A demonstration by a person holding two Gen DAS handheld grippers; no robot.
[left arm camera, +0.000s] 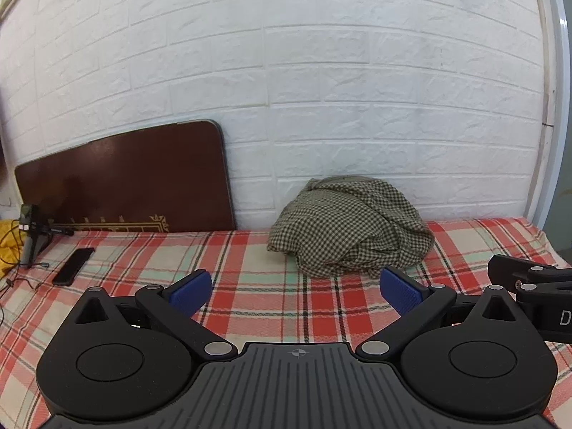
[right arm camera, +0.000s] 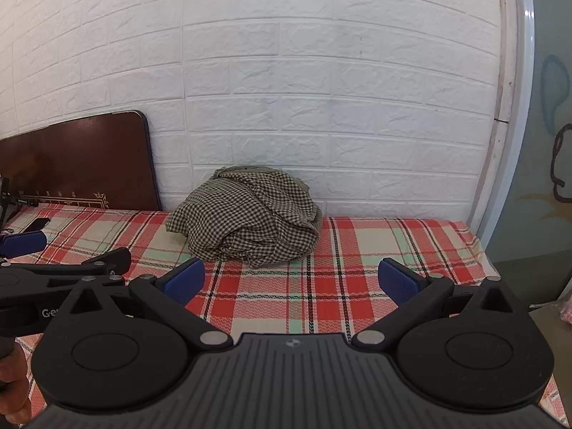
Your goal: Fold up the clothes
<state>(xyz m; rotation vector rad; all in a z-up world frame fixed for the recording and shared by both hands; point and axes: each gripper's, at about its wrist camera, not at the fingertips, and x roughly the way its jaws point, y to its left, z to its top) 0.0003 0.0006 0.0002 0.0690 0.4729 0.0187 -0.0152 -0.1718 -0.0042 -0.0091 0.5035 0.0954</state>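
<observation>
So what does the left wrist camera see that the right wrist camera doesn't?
Only the left view shows a small black camera stand with cables and some yellow cloth, plus the phone in full. Only the right view shows a painted panel past the wall's edge and a hand. Both show the crumpled checked garment against the white brick wall, the plaid bedsheet, the brown board, and open grippers.

A crumpled green-and-cream checked garment (right arm camera: 246, 214) lies heaped against a white brick-pattern wall (right arm camera: 286, 71) on a red, cream and mint plaid bedsheet (right arm camera: 357, 250). The right gripper (right arm camera: 291, 280) hangs above the sheet short of the heap, blue pads (right arm camera: 397, 282) spread wide with nothing between them. The left gripper (right arm camera: 53, 264) juts in from the left. A dark brown board (right arm camera: 82, 157) leans against the wall.
</observation>
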